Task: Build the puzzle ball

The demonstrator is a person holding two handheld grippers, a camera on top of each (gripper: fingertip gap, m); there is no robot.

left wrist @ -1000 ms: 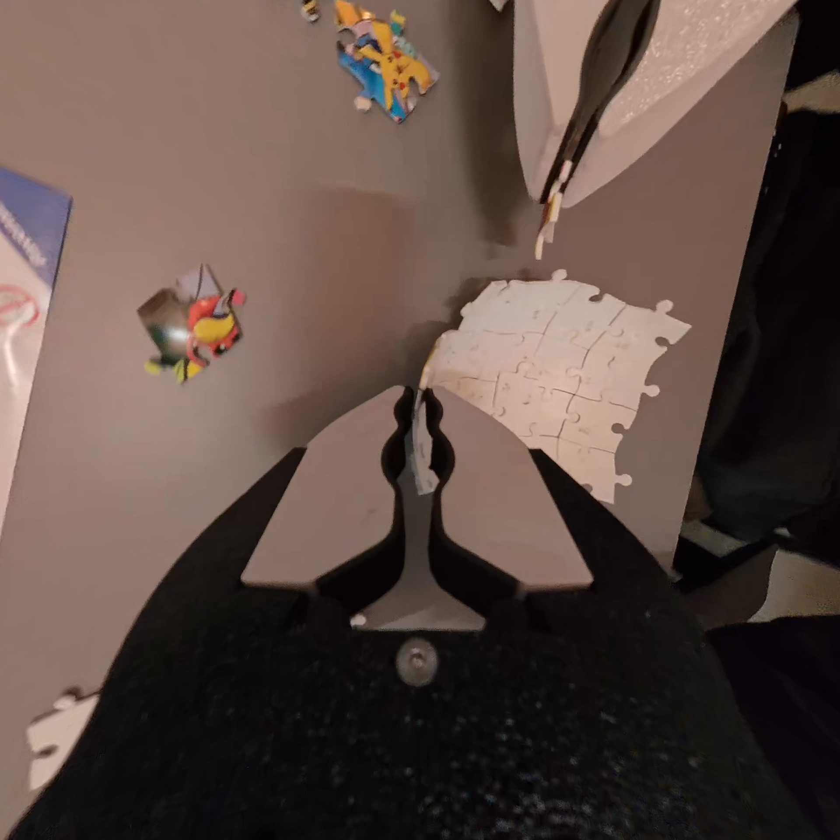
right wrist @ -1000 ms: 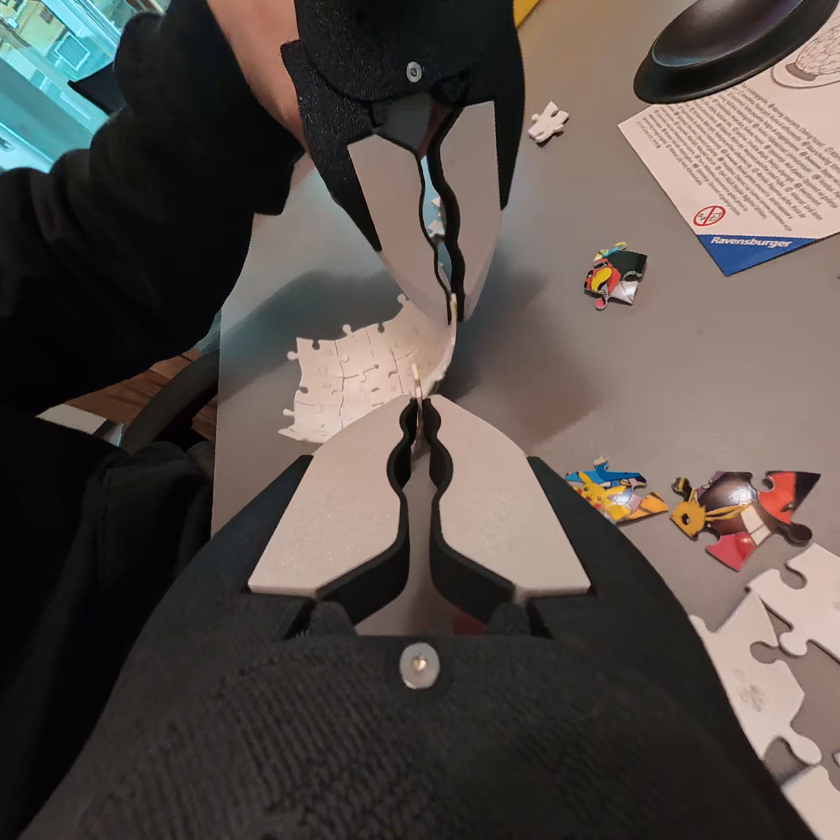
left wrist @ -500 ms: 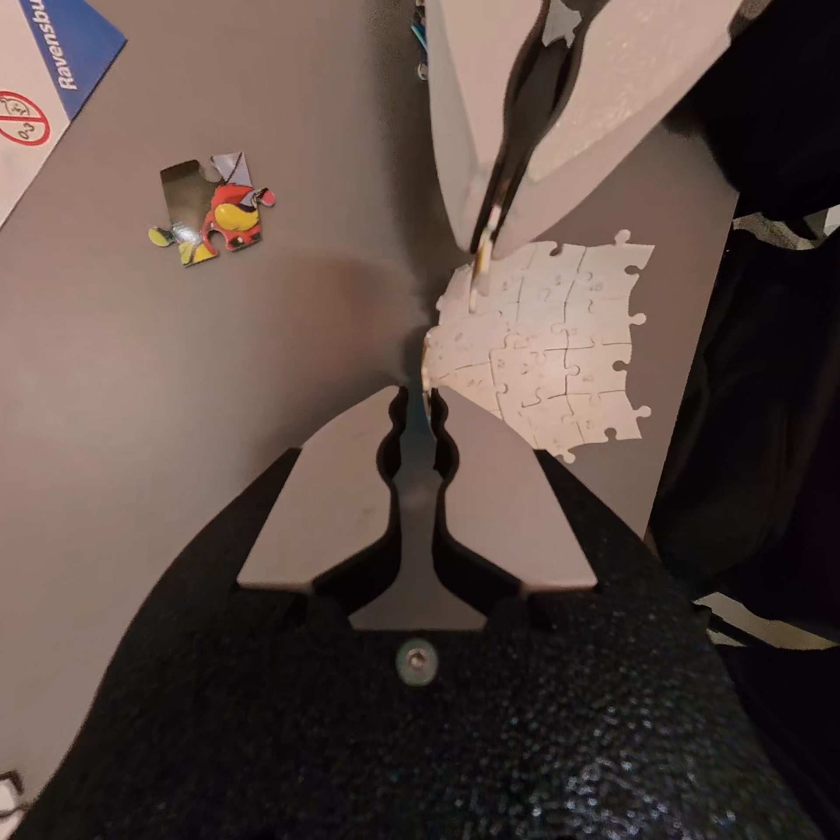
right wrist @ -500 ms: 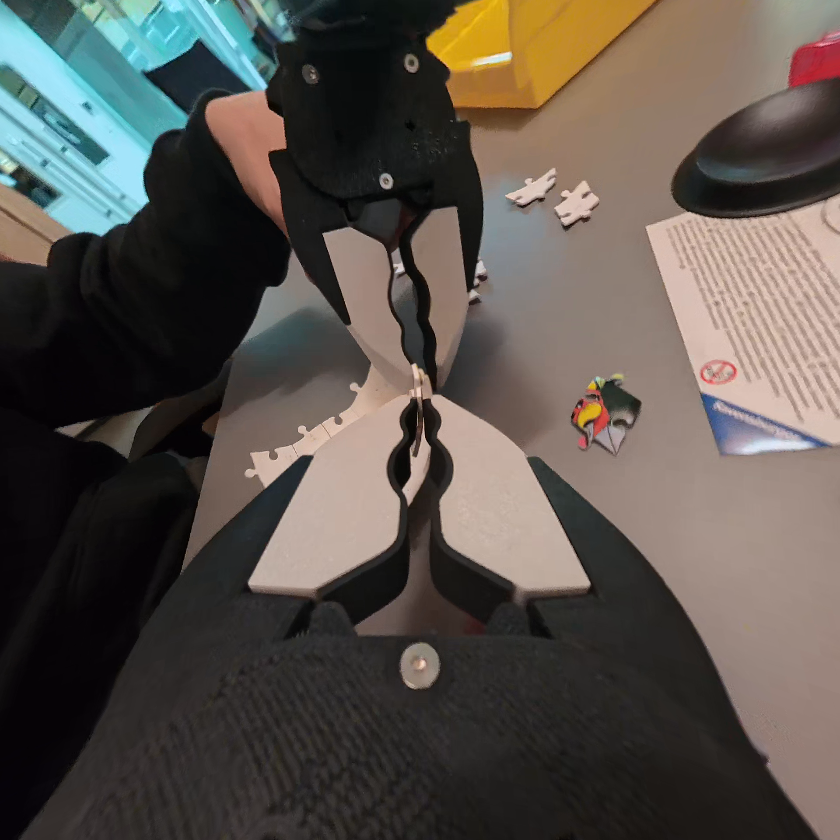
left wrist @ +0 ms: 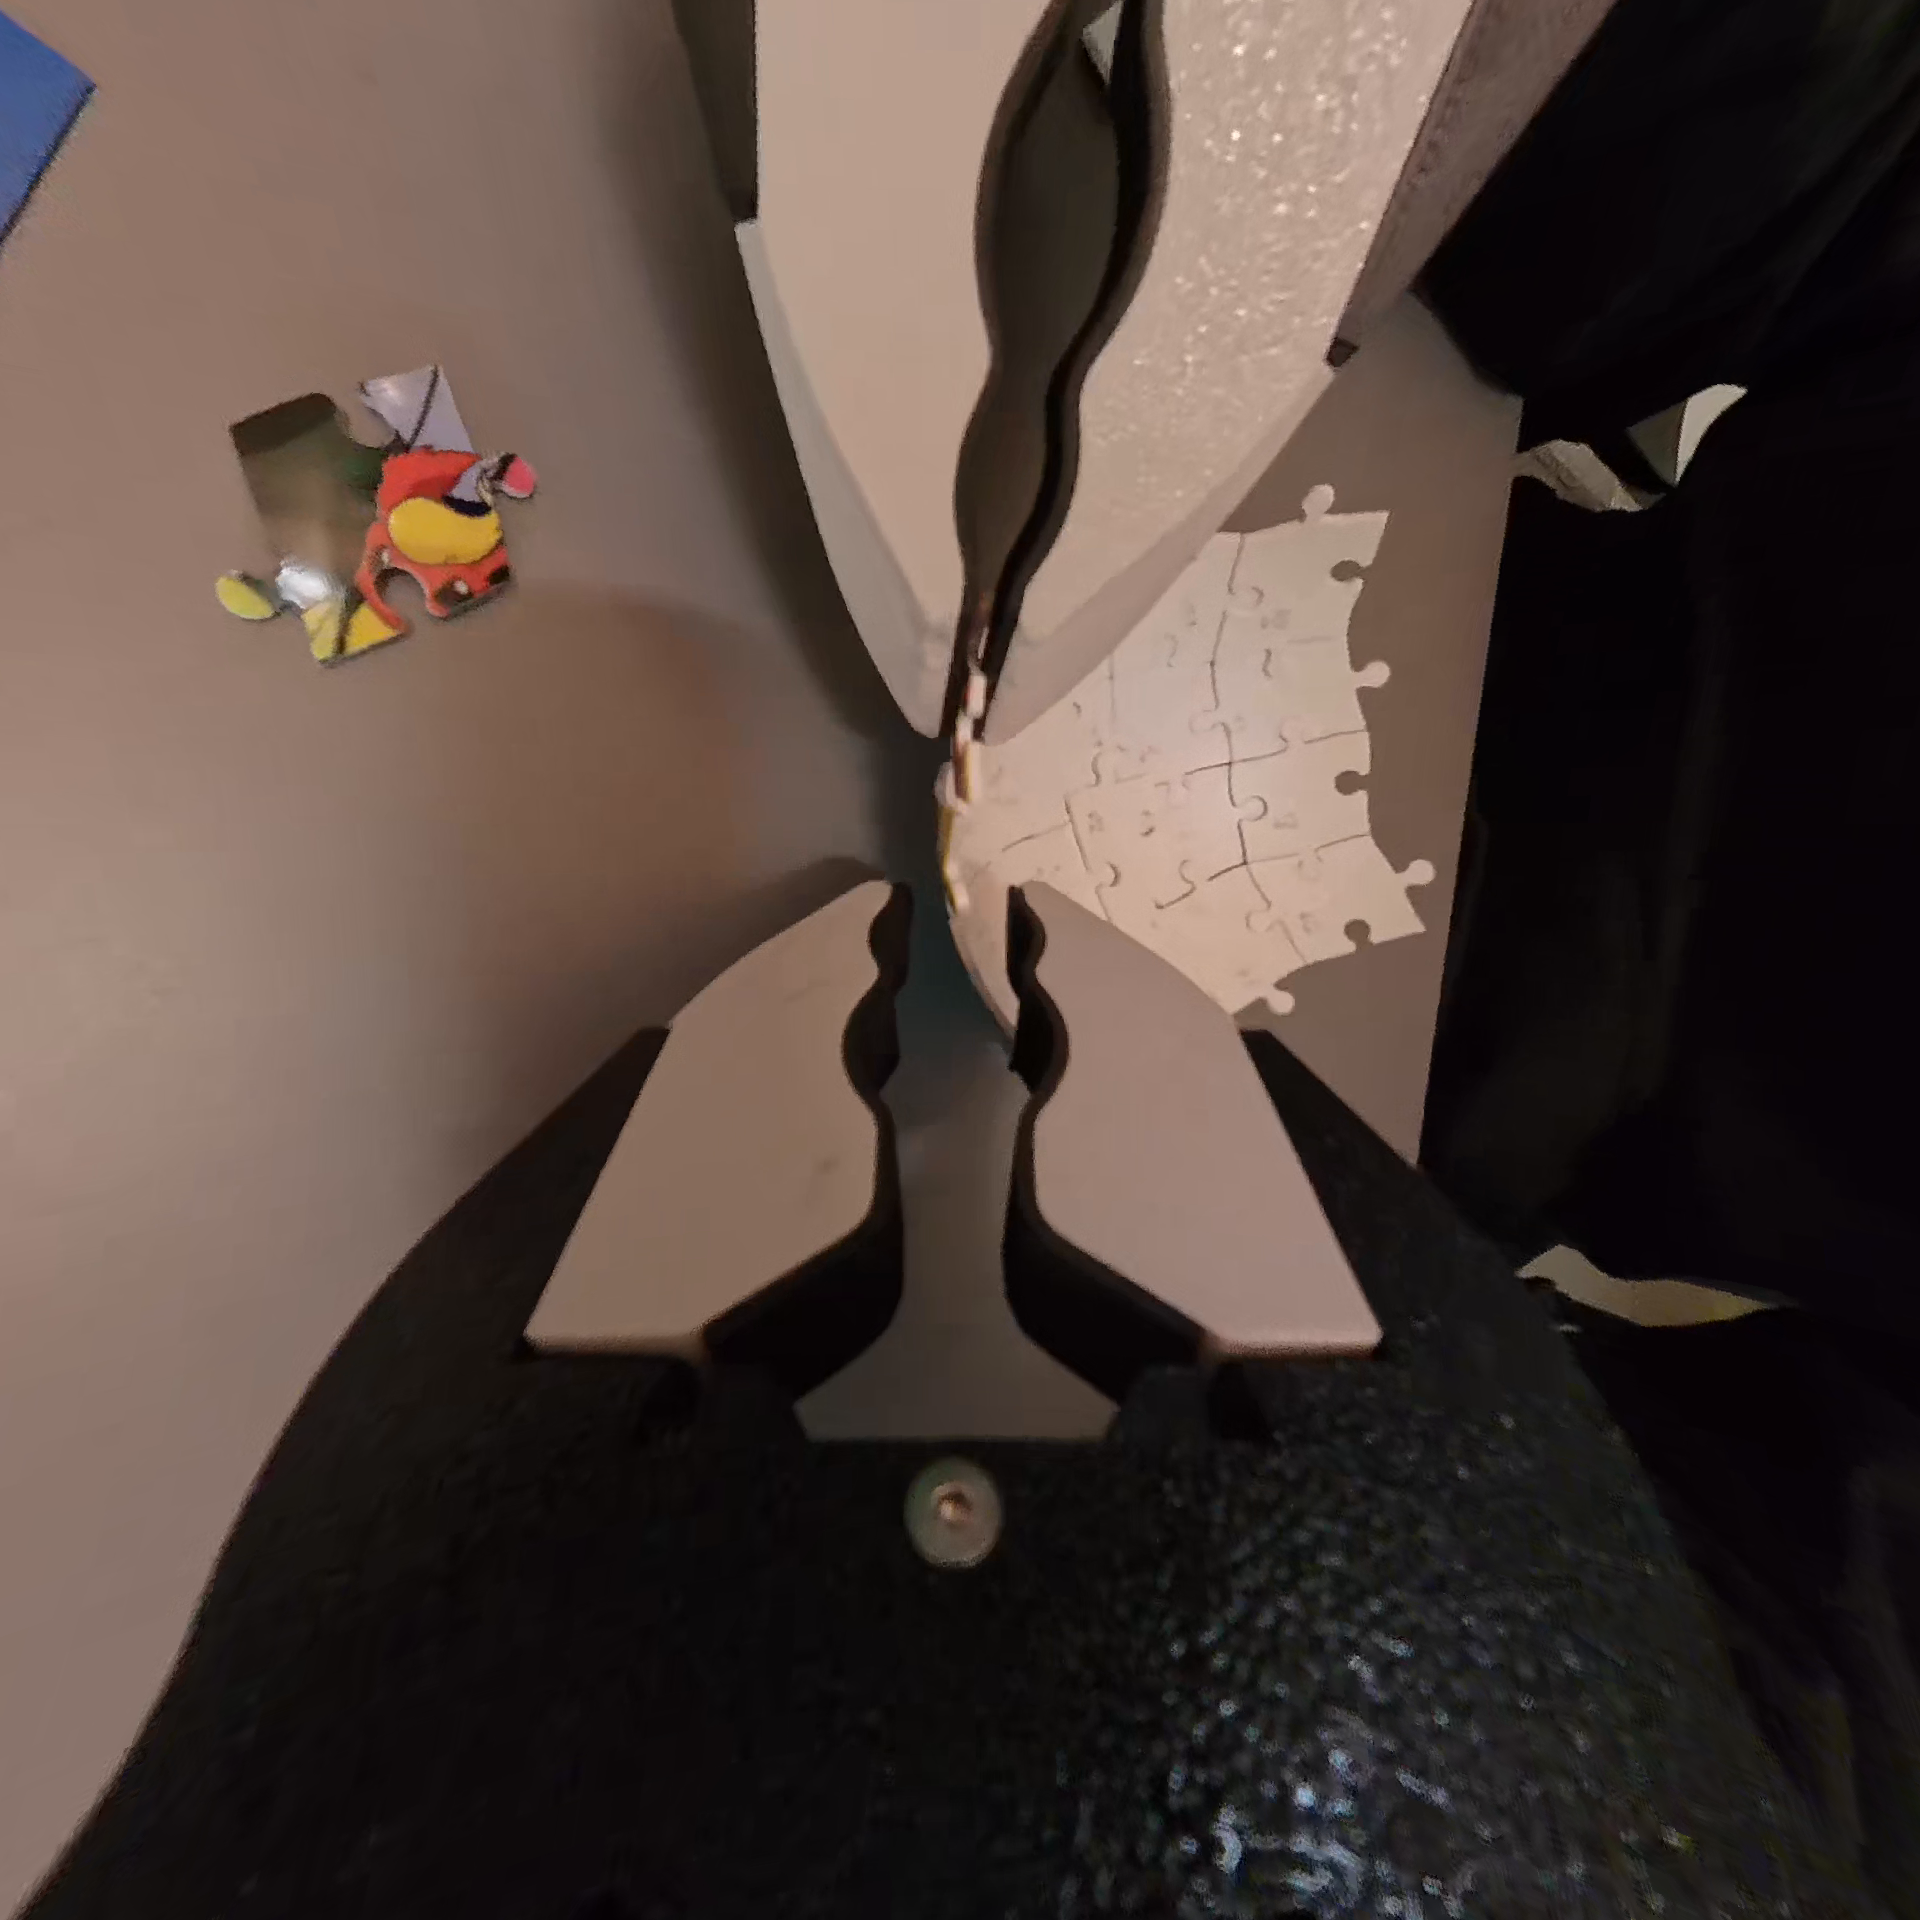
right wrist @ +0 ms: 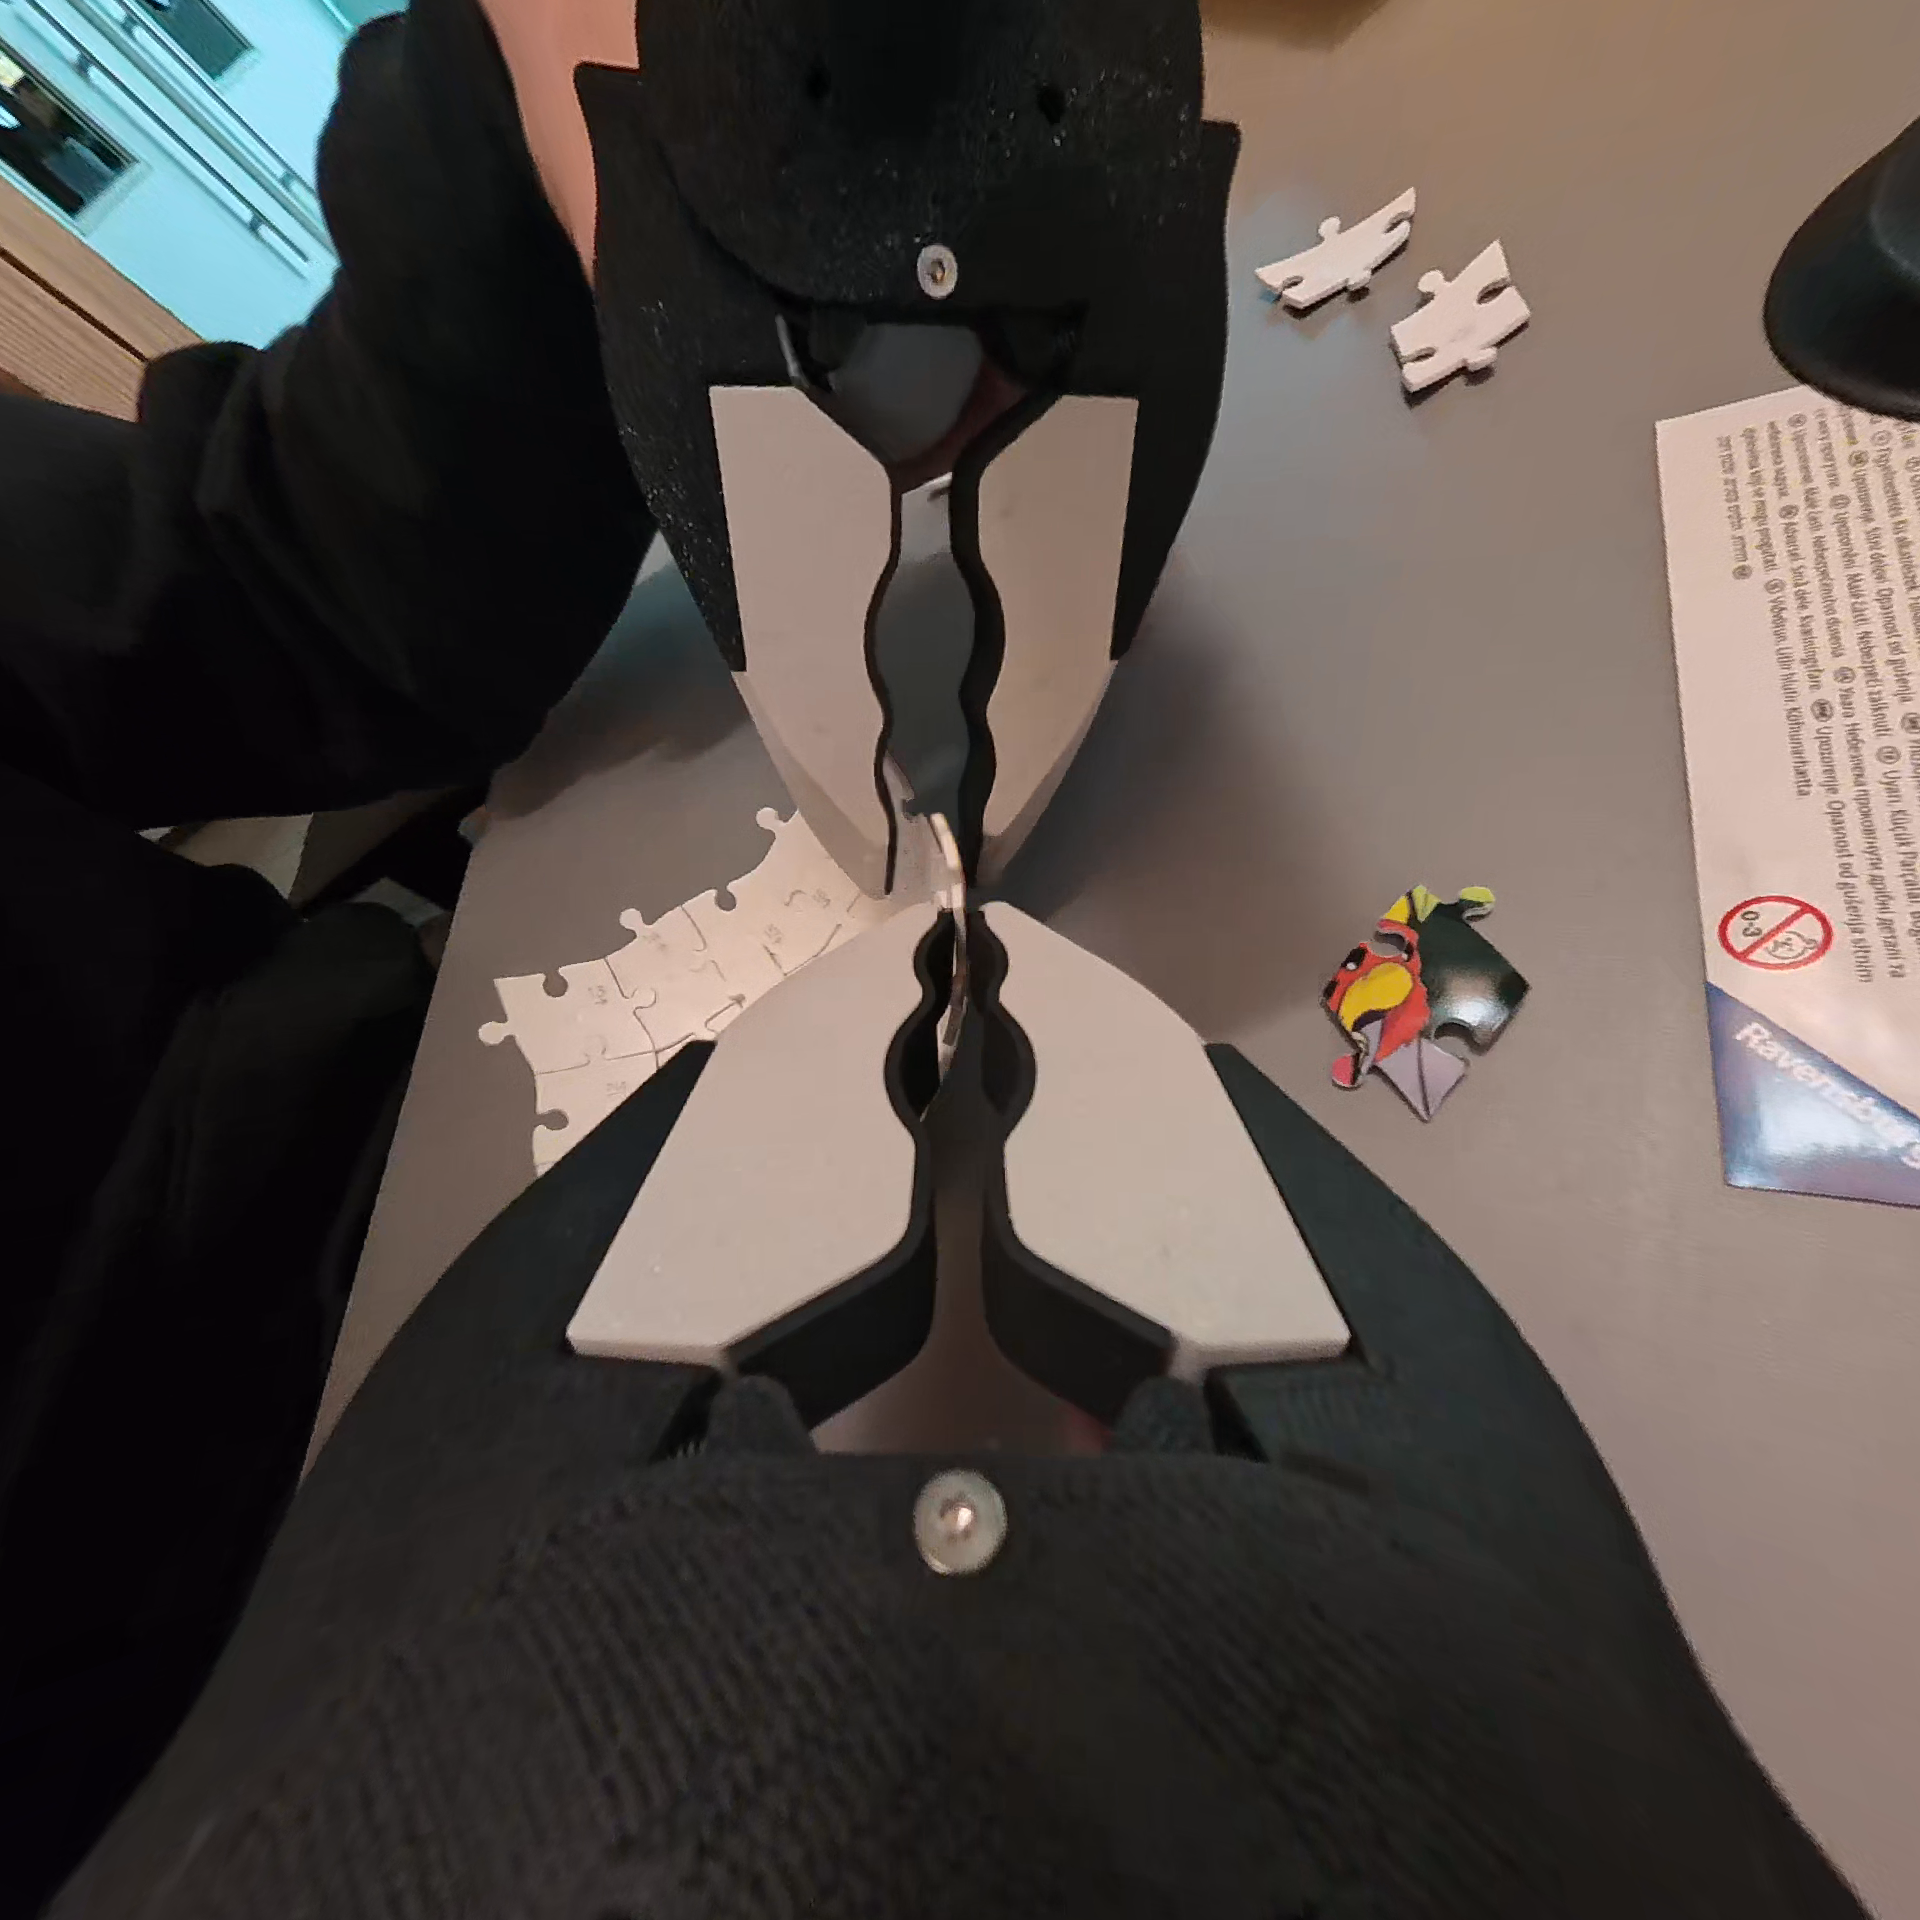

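Note:
A curved section of joined puzzle pieces [left wrist: 1226, 790], white back up, rests on the grey table [left wrist: 520, 935]; it also shows in the right wrist view [right wrist: 665, 987]. My left gripper [left wrist: 954, 899] is open, its fingers either side of the section's raised edge with a gap. My right gripper [right wrist: 961, 920] is shut on a single puzzle piece [right wrist: 956, 987] held edge-on. It faces the left gripper [right wrist: 930, 873] tip to tip and holds the piece against the same edge. In the left wrist view the right gripper [left wrist: 971, 717] comes down from the top.
A small coloured cluster of joined pieces [right wrist: 1423, 997] lies to the right, also seen in the left wrist view [left wrist: 384, 520]. A printed leaflet [right wrist: 1787, 727], two loose white pieces [right wrist: 1340, 249] and a black stand [right wrist: 1860, 291] lie beyond. The table edge [left wrist: 1455, 935] runs beside the section. My two grippers' fingertips are within a few centimetres of each other.
The two grippers have closed in on each other until their tips nearly meet. My left gripper's jaws have parted from the section's edge. My right gripper has brought its piece to that edge.

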